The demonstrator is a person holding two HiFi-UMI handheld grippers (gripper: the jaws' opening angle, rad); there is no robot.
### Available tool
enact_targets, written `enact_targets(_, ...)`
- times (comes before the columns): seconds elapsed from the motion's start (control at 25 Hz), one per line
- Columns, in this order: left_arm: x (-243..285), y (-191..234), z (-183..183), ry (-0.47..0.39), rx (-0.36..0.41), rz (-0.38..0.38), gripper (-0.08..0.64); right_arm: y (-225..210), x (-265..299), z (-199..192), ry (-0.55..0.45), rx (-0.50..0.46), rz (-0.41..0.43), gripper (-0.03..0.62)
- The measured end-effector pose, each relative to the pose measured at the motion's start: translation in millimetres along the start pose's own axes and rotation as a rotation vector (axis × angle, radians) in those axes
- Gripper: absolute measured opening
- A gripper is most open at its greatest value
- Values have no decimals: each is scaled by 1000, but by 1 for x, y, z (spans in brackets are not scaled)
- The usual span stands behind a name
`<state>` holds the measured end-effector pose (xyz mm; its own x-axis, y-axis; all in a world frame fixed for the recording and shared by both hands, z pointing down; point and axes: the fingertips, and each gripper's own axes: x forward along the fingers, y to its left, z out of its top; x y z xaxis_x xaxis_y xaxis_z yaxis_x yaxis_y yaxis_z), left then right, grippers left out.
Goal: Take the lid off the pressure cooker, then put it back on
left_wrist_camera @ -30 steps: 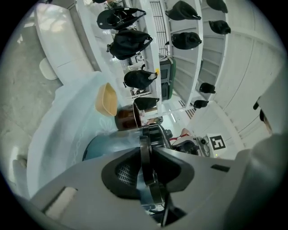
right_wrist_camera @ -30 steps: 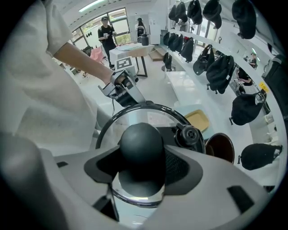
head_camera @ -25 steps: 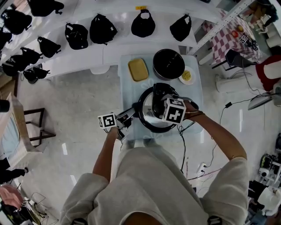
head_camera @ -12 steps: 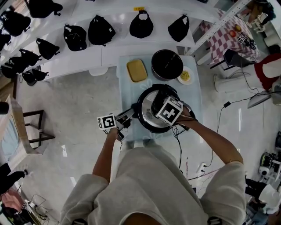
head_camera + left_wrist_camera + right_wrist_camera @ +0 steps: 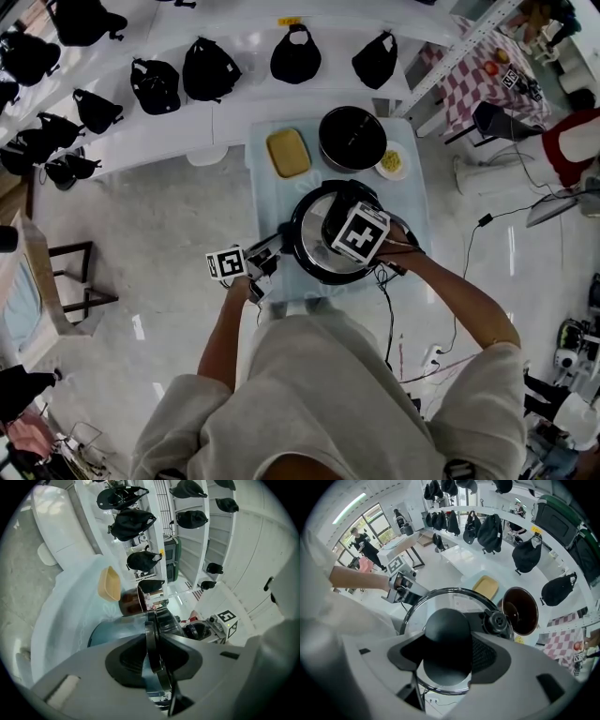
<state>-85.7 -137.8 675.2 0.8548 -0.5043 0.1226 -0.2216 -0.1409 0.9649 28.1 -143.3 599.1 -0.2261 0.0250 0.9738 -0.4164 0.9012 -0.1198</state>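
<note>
glossy pale floor (image 5: 159, 253), white shelves (image 5: 239, 114), black bags (image 5: 211, 67)

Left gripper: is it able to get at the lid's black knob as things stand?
Probably not. The right gripper is clamped around the knob from above and covers it, and the left gripper is itself shut on the cooker's side handle, so it would have to let go first.
</note>
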Motion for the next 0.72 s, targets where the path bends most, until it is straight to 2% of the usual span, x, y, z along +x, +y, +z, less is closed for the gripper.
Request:
enact_targets(0.2, 0, 2, 0, -2, 1, 2, 81, -9, -29, -8, -37, 92, -8, 273)
enact_targets(0.52, 0, 1, -1, 6, 6, 10, 83, -23, -50, -31, -66, 141, -55, 273)
enact_targets(0.72, -1, 3, 0, 10, 15, 20, 83, -36, -66, -62, -80, 195, -80, 273)
